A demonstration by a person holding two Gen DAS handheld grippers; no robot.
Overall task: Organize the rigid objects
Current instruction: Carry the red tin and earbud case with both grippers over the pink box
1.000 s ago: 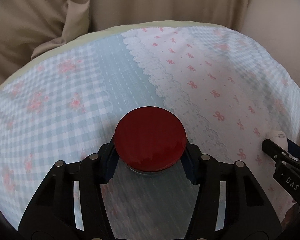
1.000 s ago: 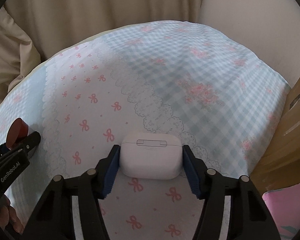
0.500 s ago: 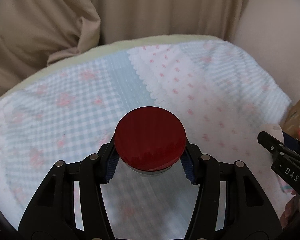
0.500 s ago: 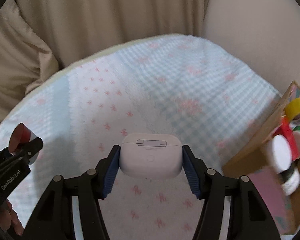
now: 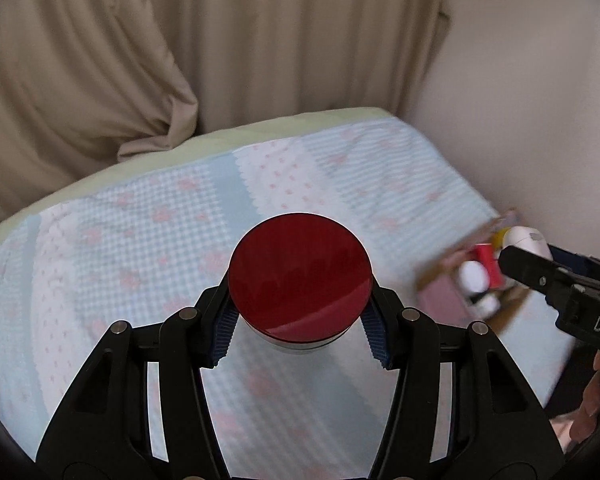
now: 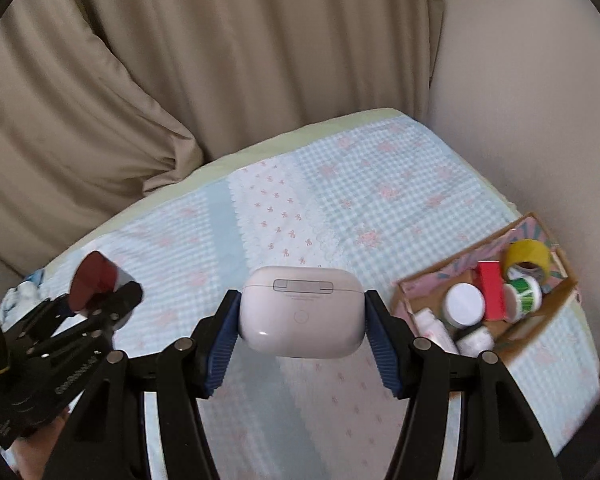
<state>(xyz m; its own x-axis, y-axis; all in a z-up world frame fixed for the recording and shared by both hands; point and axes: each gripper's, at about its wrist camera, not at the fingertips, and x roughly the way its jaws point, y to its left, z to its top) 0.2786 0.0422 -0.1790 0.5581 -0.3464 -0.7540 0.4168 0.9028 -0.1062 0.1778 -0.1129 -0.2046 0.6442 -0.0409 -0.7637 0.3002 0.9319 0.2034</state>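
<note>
Right wrist view: both grippers have risen off the gingham bedspread (image 6: 400, 184). The right gripper (image 6: 300, 328) clamps a white plastic earbud case (image 6: 300, 312), the left gripper (image 5: 300, 320) a red-lidded round jar (image 5: 300, 276); the cardboard box (image 6: 540, 320) now shows, likely their destination.

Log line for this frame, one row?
left tongs: shut on red-lidded jar | right tongs: shut on earbud case | both raised above bedsheet | box: right

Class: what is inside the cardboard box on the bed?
The box holds a yellow tape roll, red carton, white-lidded jar, green-printed roll and white bottles. Anything underneath is hidden.
</note>
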